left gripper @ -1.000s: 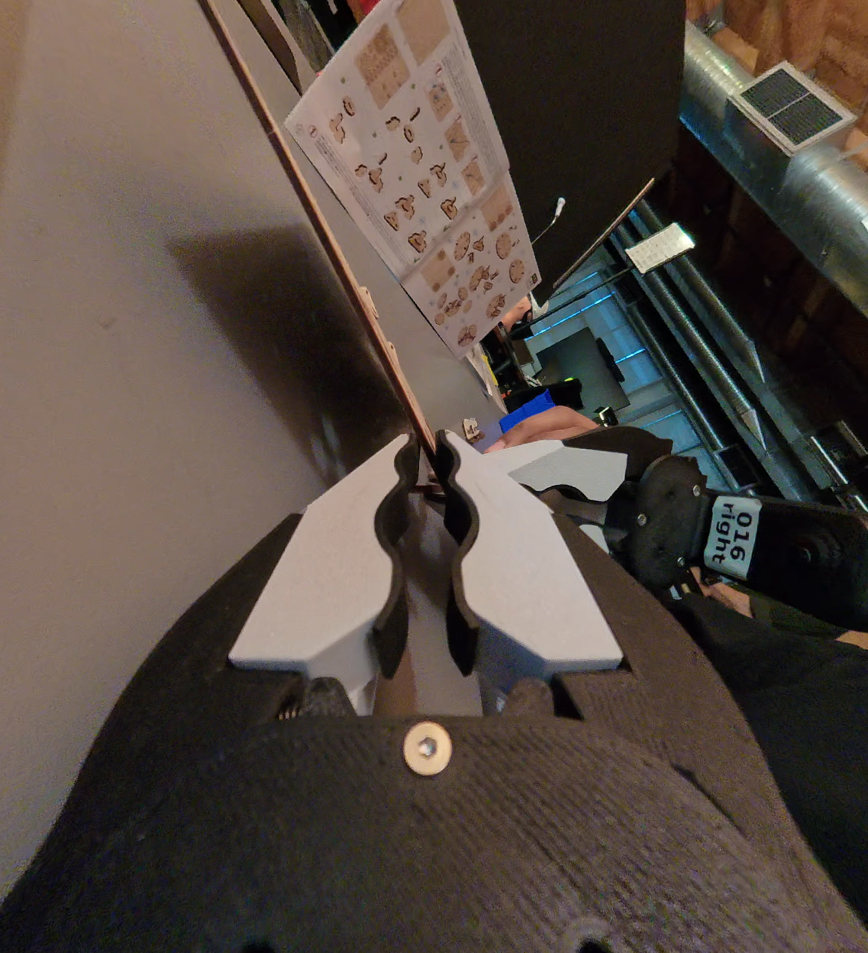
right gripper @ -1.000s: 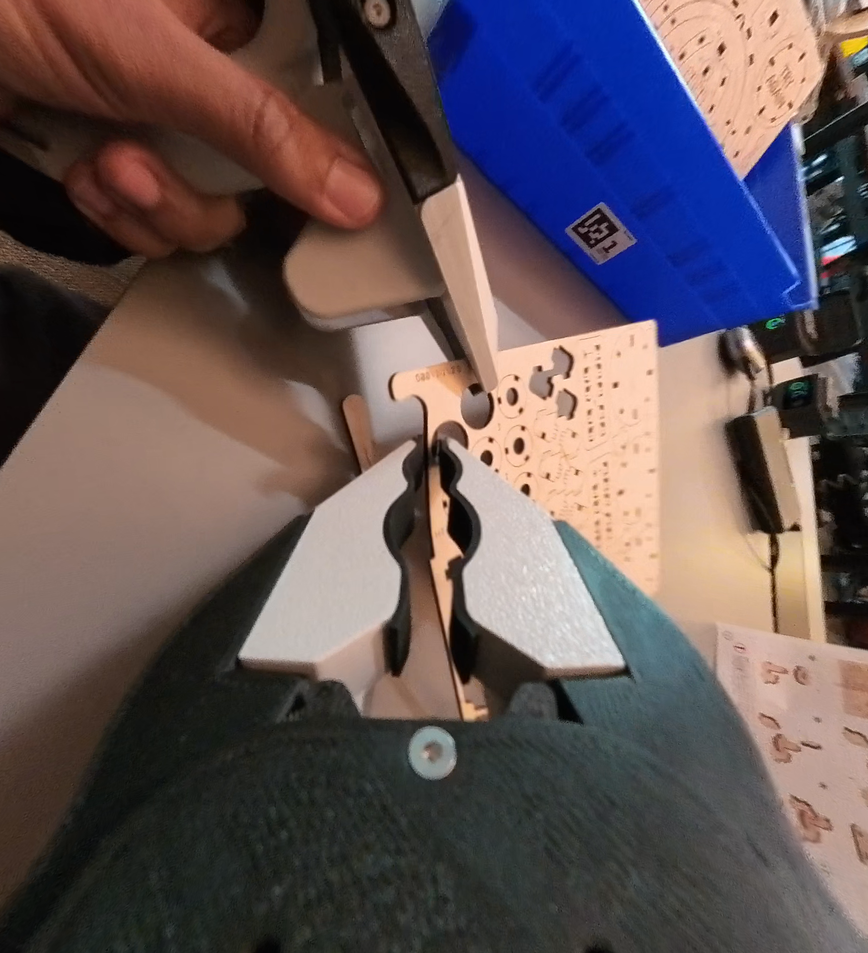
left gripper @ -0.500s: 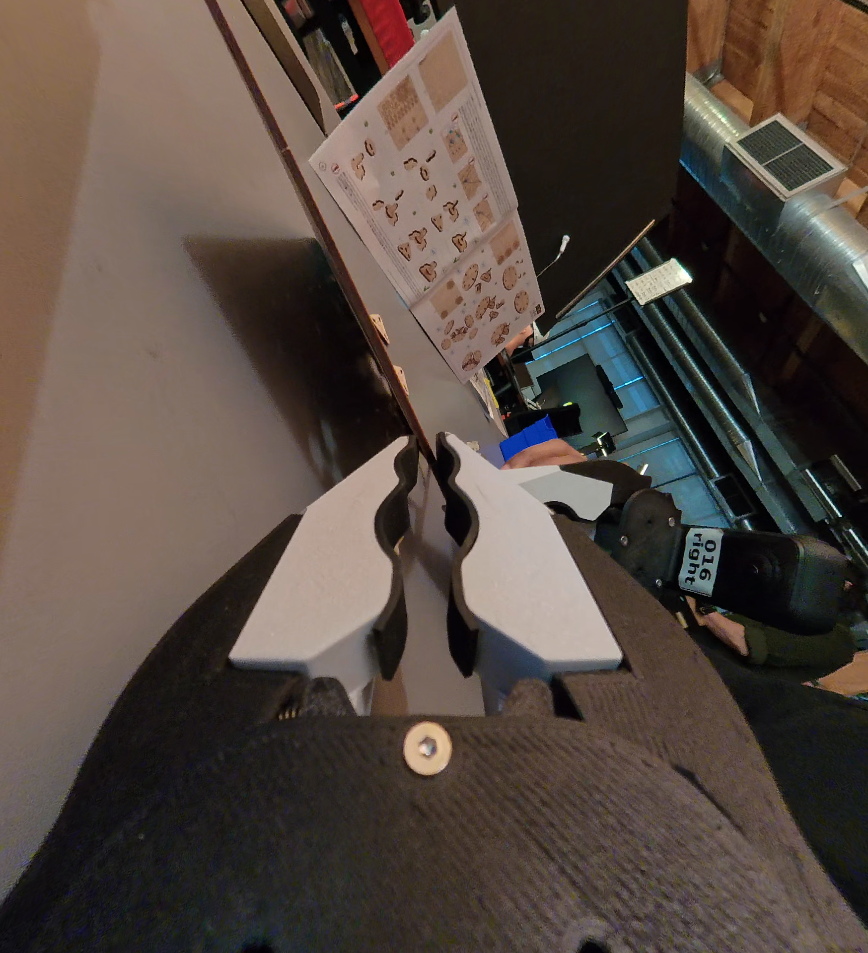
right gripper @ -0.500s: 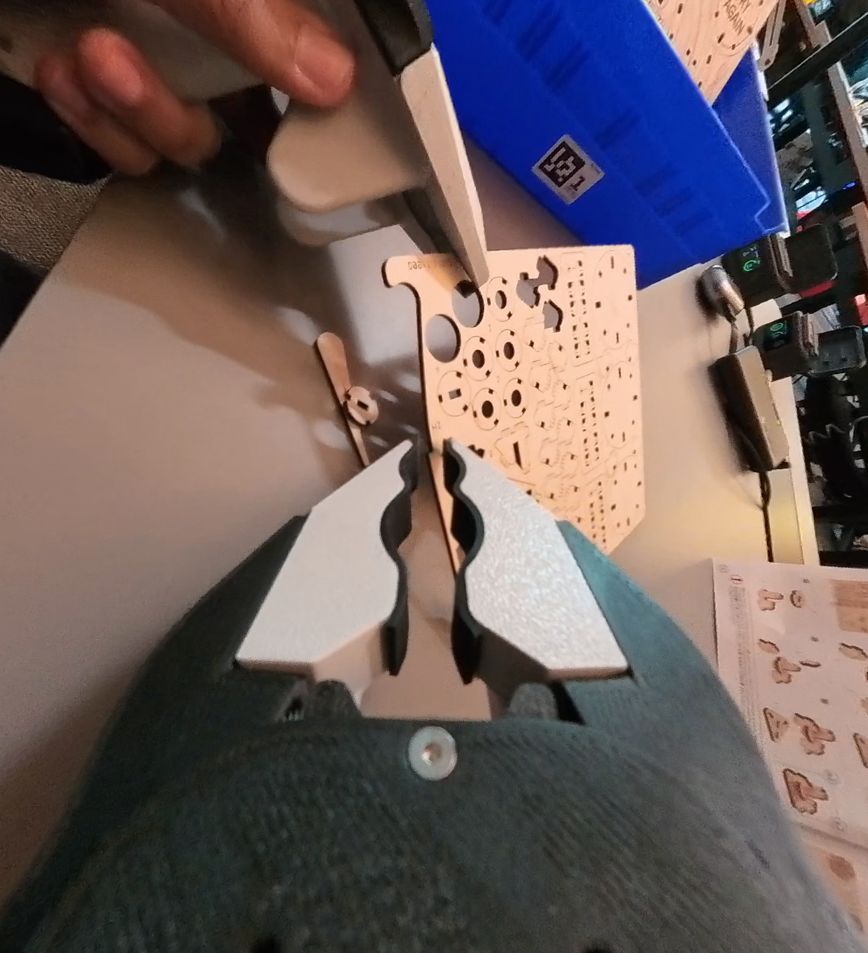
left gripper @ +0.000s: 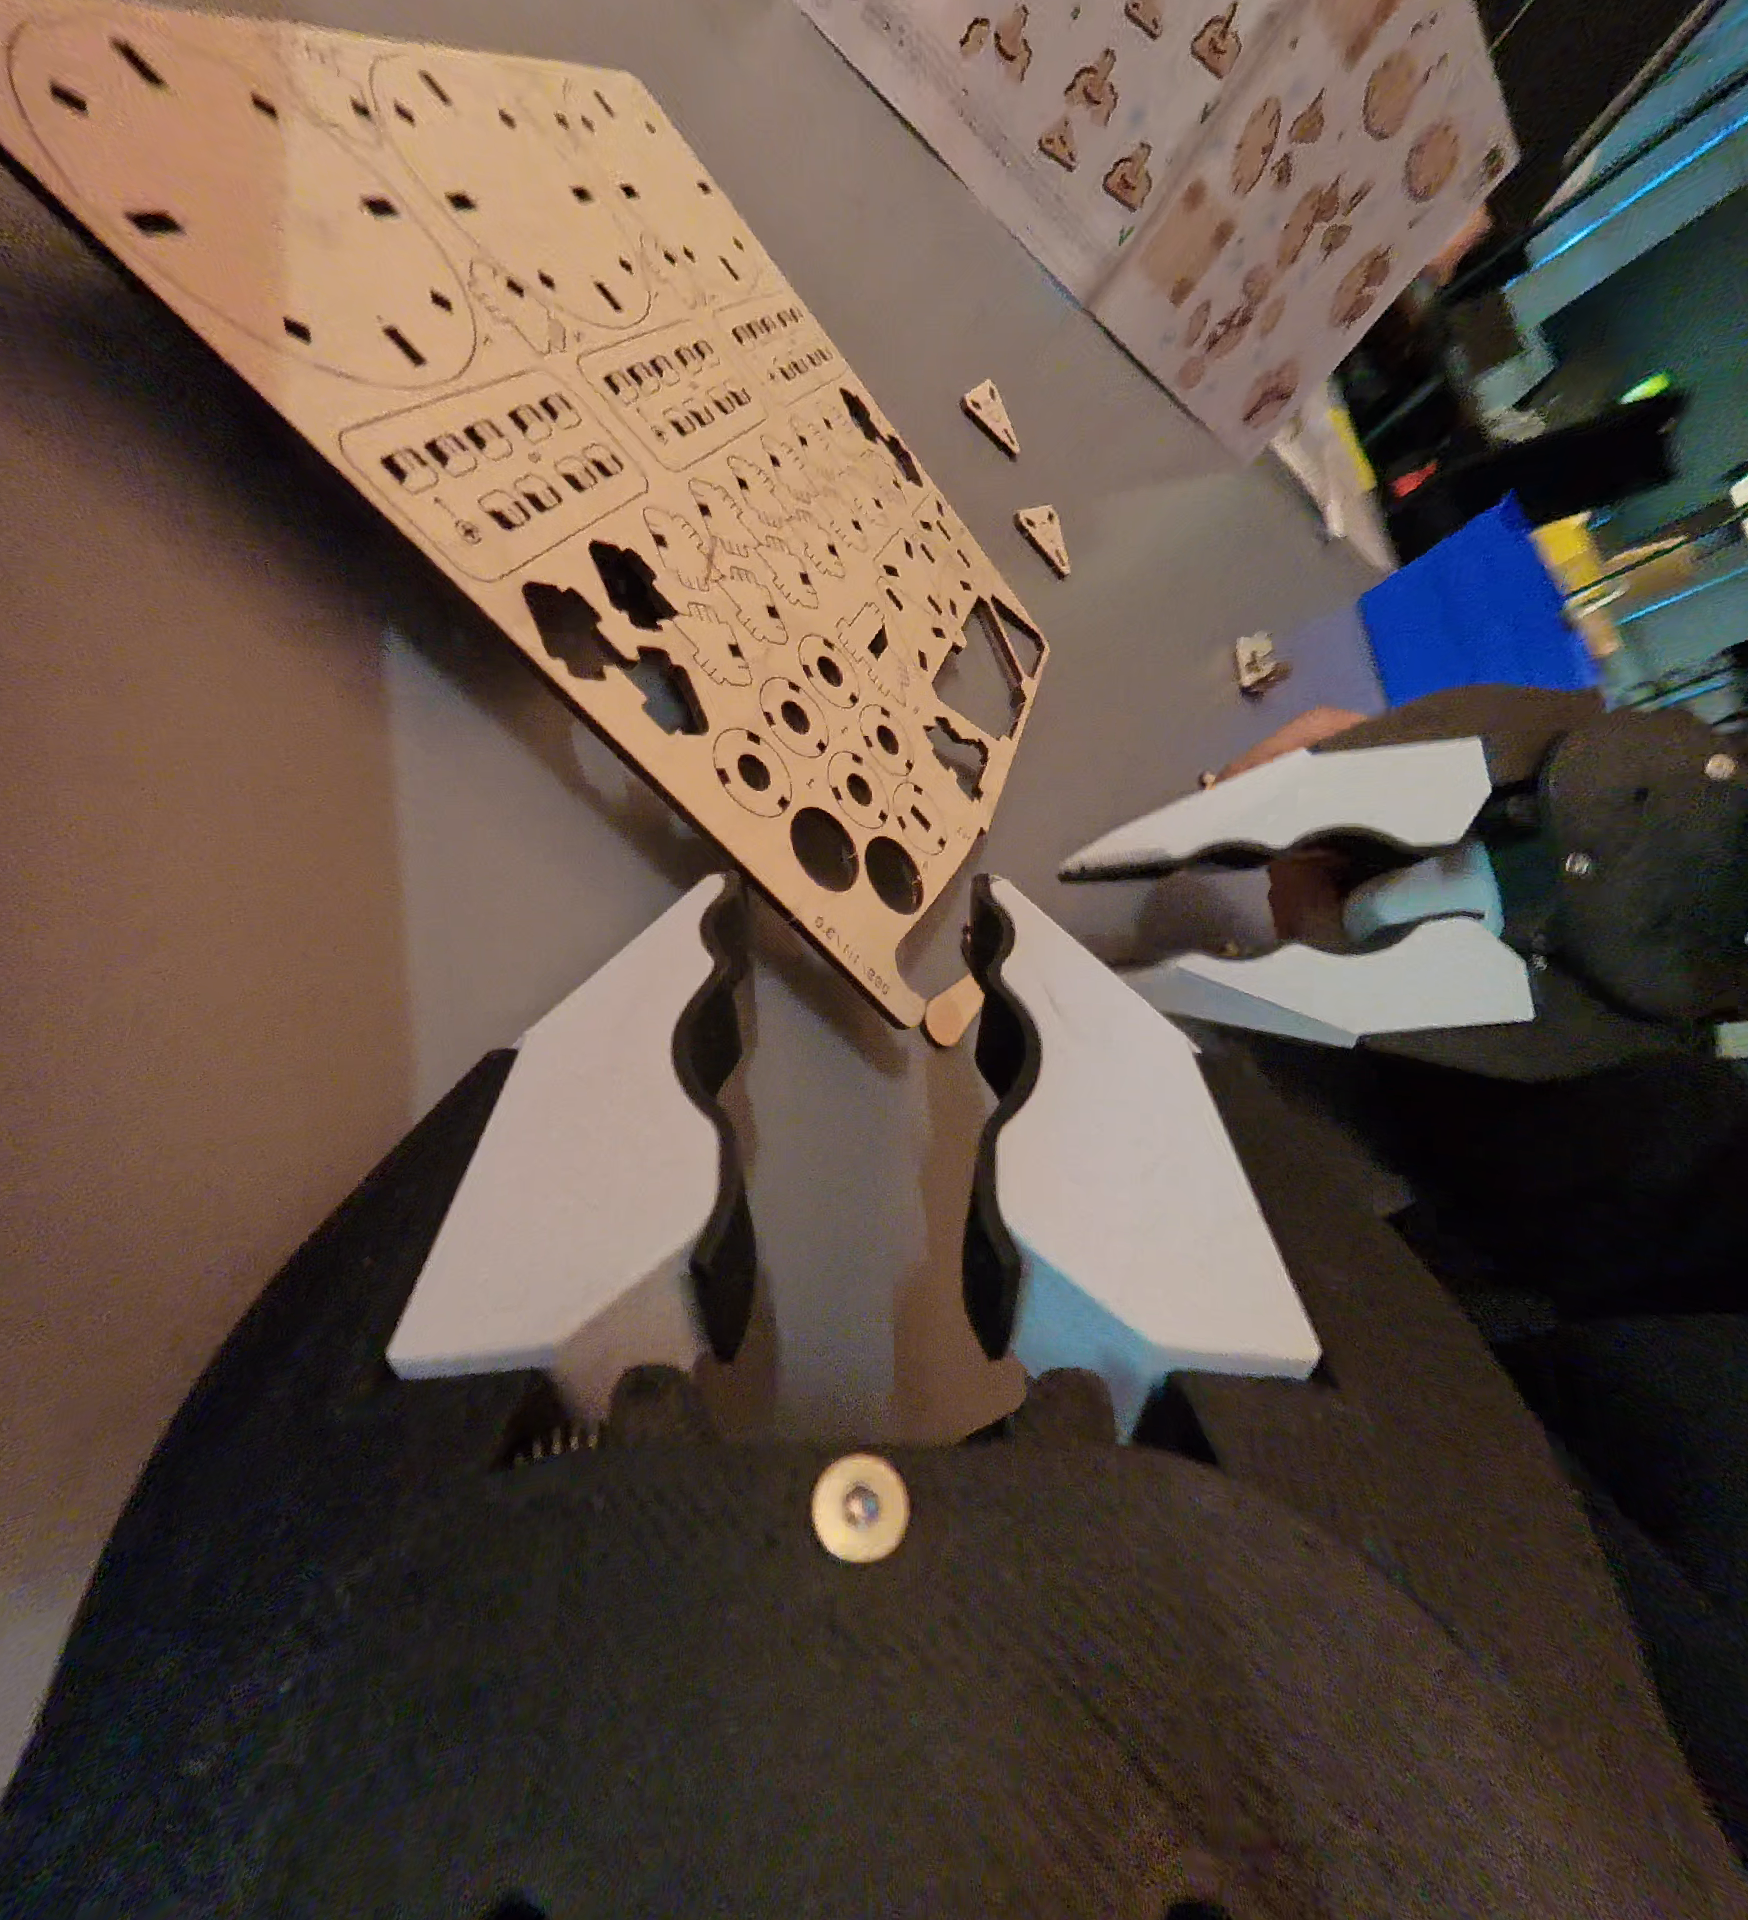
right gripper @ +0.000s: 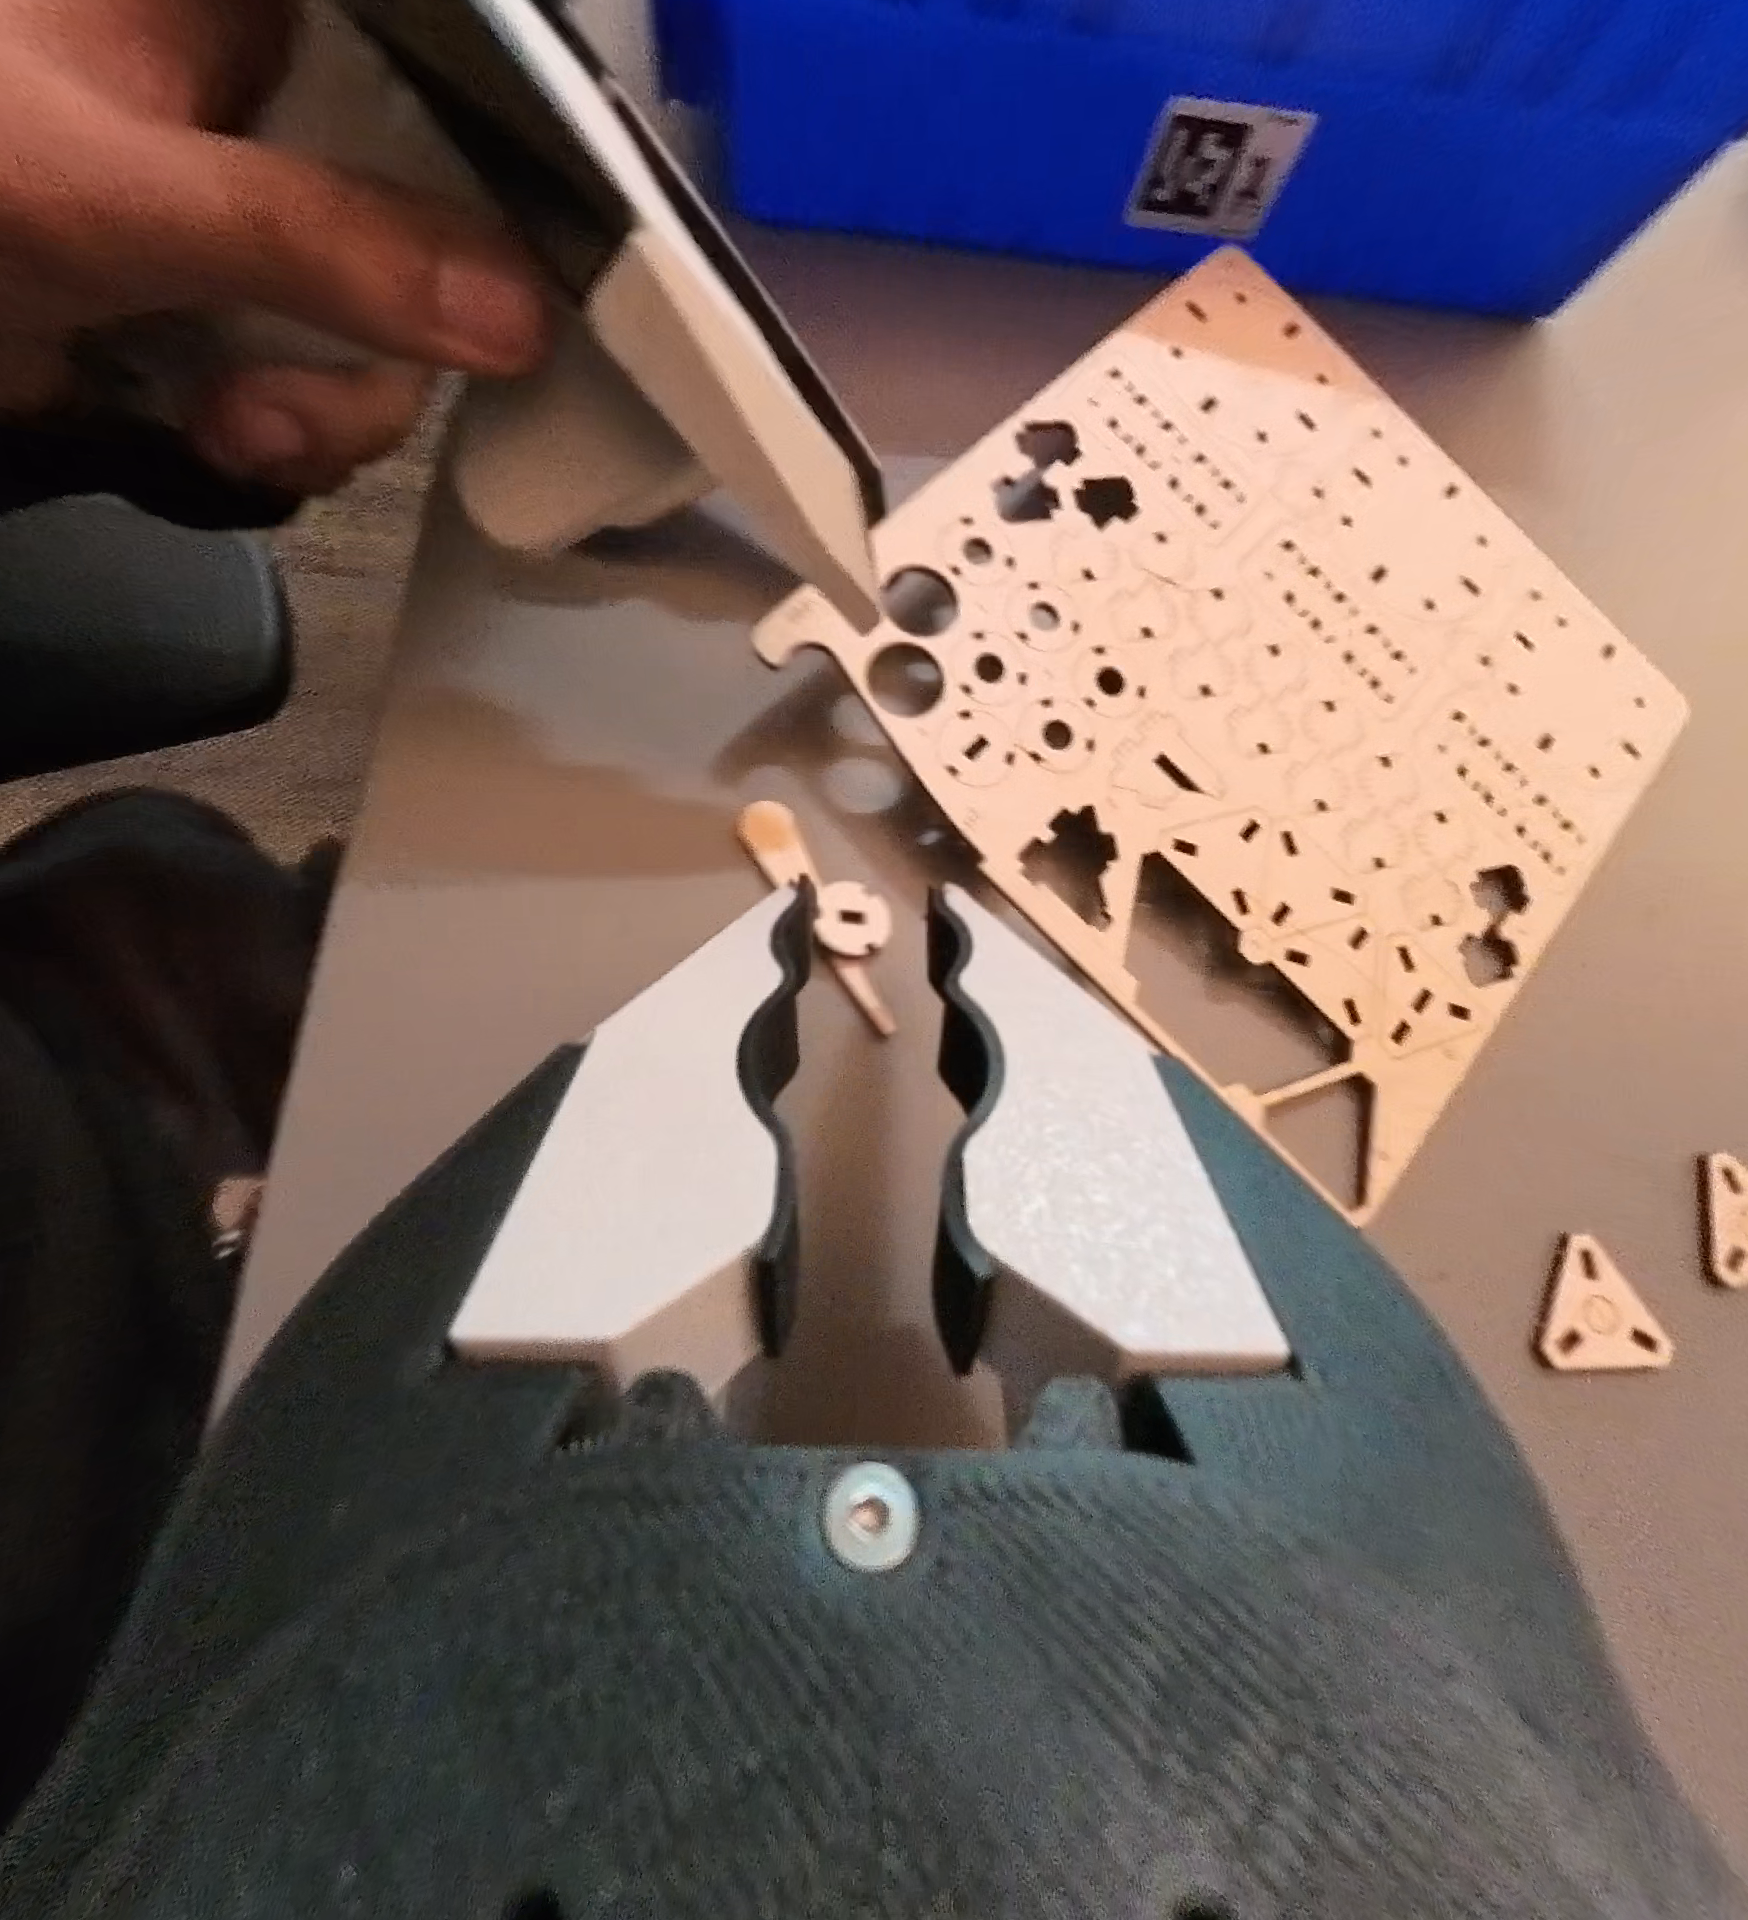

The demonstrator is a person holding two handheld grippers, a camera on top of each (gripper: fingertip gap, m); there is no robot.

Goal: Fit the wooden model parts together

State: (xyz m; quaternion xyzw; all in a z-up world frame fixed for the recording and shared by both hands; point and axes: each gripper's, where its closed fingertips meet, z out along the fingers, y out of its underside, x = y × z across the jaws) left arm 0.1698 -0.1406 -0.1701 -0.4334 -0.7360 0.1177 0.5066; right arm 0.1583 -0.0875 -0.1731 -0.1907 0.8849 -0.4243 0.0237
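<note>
A laser-cut wooden sheet (left gripper: pixel 558 416) with many holes and cut-outs lies low over the grey table (left gripper: pixel 174 727), its near corner a little raised. My left gripper (left gripper: pixel 854 904) is open. That corner stands between its pads, and they do not press on it. In the right wrist view one left finger (right gripper: pixel 745 416) points at the sheet's (right gripper: pixel 1265 675) corner. My right gripper (right gripper: pixel 865 904) is open and holds nothing. A small wooden stick with a notched disc (right gripper: pixel 849 920) lies on the table between its fingertips. The right gripper also shows in the left wrist view (left gripper: pixel 1098 925).
Two small wooden triangles (right gripper: pixel 1597 1320) lie on the table right of the sheet. A blue bin (right gripper: pixel 953 125) stands behind it. A printed picture sheet (left gripper: pixel 1213 156) lies farther back. A person's hand (right gripper: pixel 174 229) holds the left gripper. The table's edge runs at the left. Across from one pair of fingers to the other is roughly 6 centimeters.
Both grippers were shut on the sheet's edge and held it upright. Both have opened and let it go, and it has tipped down towards the table. The right gripper has drawn back over the small stick.
</note>
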